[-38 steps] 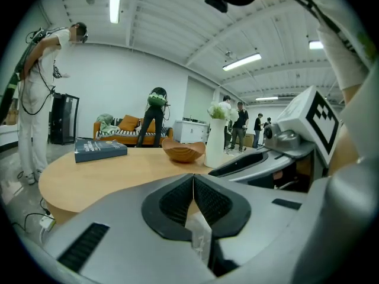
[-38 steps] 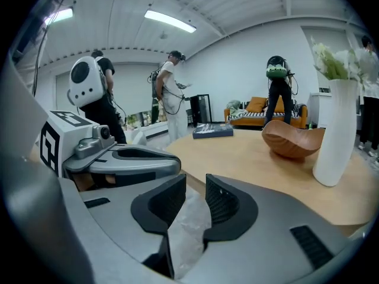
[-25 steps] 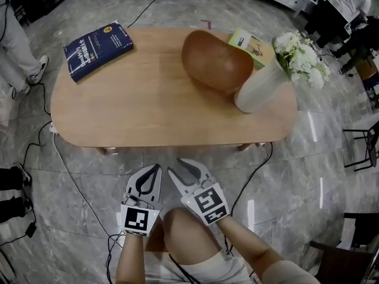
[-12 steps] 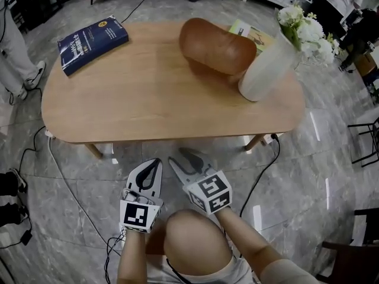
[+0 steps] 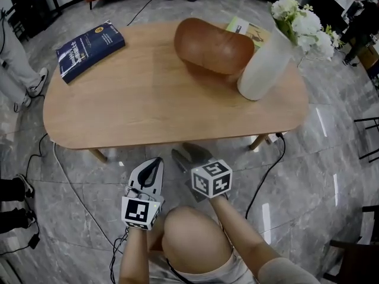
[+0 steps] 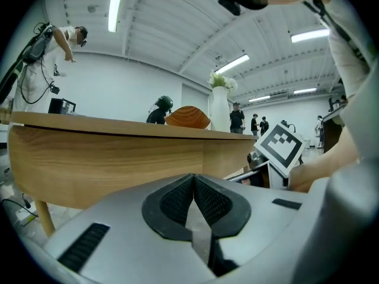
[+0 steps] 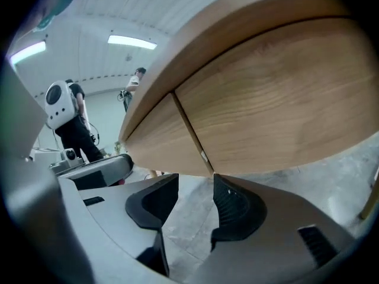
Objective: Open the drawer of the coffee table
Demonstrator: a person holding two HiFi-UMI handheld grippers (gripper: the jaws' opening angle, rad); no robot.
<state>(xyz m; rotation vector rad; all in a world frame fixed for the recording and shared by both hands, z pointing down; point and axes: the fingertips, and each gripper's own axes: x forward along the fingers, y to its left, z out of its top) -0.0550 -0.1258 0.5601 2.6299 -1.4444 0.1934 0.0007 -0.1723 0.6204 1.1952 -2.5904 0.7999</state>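
Main risk: no handle is seen on the drawer (image 7: 278, 111). It is taken to be the panel right of the seam (image 7: 188, 132) in the near skirt under the top of the coffee table (image 5: 148, 105). It sits shut and flush, and which of the two panels actually slides cannot be told. A grip would likely have to be taken on the panel's lower edge, so a shallow bite could slip off. The fixed panel could also be pulled by mistake and the whole table dragged. If the table is jerked, the tall vase (image 5: 263, 70) of flowers at the far right is the item most likely to be tipped. The wooden bowl (image 5: 213, 46) just beside it and the book (image 5: 89, 49) at the far left are judged less at risk. A knock of an open jaw against the skirt is also possible, since the right gripper (image 7: 195, 191) is held low and rolled. The knee (image 5: 192, 241) sits just behind both grippers, so a drawer pulled out could be run into it. Right gripper: the jaws are set wide apart and have just been opening. Nothing is held and only floor is seen between them. The right pad (image 7: 234, 203) is placed just under the skirt's lower edge near the seam; contact is not confirmed. Left gripper (image 6: 193, 179): the jaws are pressed fully together on nothing. It is held near the skirt but apart from it, just left of the right gripper.
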